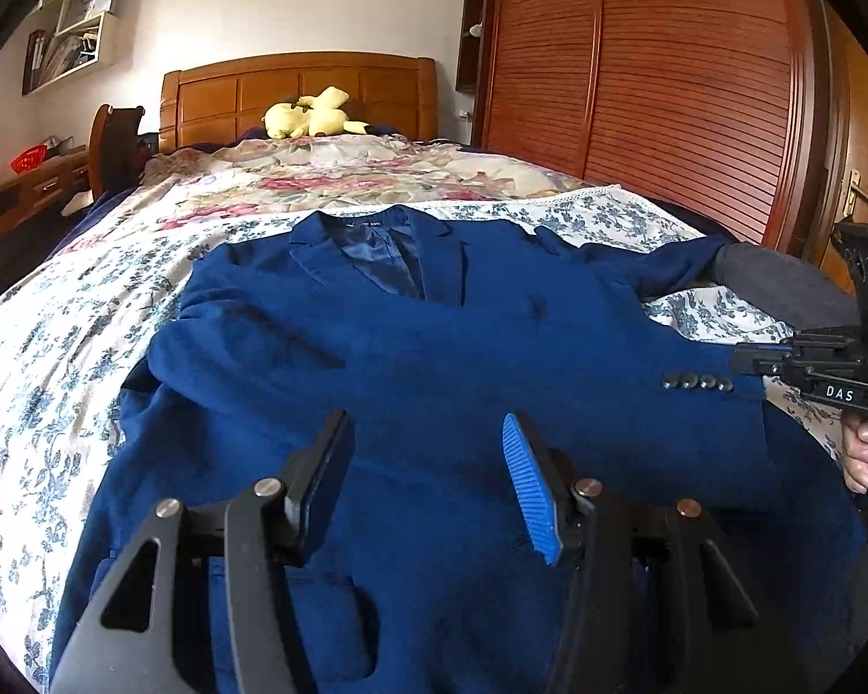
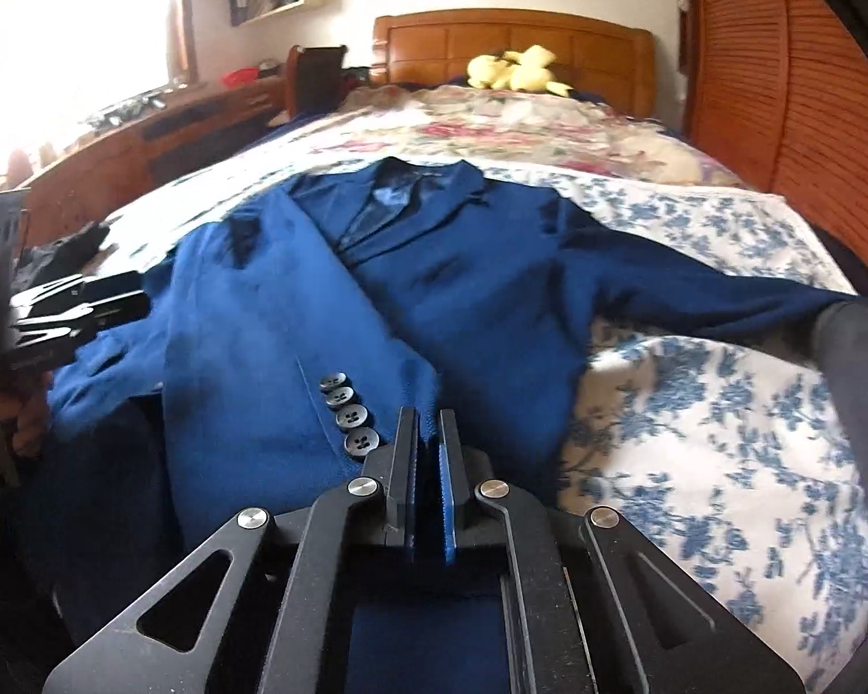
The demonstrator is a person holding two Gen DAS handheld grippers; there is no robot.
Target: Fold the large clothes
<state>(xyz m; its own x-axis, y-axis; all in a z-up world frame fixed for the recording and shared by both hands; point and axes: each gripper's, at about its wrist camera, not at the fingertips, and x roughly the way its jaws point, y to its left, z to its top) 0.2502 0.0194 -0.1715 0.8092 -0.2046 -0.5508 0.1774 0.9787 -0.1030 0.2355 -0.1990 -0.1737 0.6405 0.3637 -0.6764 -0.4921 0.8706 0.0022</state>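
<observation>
the jacket (image 1: 434, 347) is lying face up across the foot of the bed (image 1: 87, 301), on the blue-flowered sheet, collar toward the headboard (image 1: 301, 92) and hem hanging toward the near edge. one sleeve (image 2: 295, 393) is lying folded across the chest, its cuff with four dark buttons (image 2: 347, 410) sitting just beside the right gripper (image 2: 425, 434); the other sleeve (image 2: 694, 289) is stretching out sideways over the sheet. the right gripper is showing its fingers pressed together, and blue cloth at the cuff edge seems to be pinched between them. the left gripper (image 1: 428, 462) is hovering over the lower front with its fingers spread and nothing between them. the jacket is looking like thick, soft woven cloth with some body at the collar and lapels, so it is likely to drape heavily and drag on the sheet rather than slide; the smooth lining (image 1: 376, 254) may be slipping inside. good places to be taking hold are seams and edges: the cuff, the shoulder seam, the hem corners. pinching a single layer in the middle is risking bunching, and the buttons are hard spots to be avoiding.
</observation>
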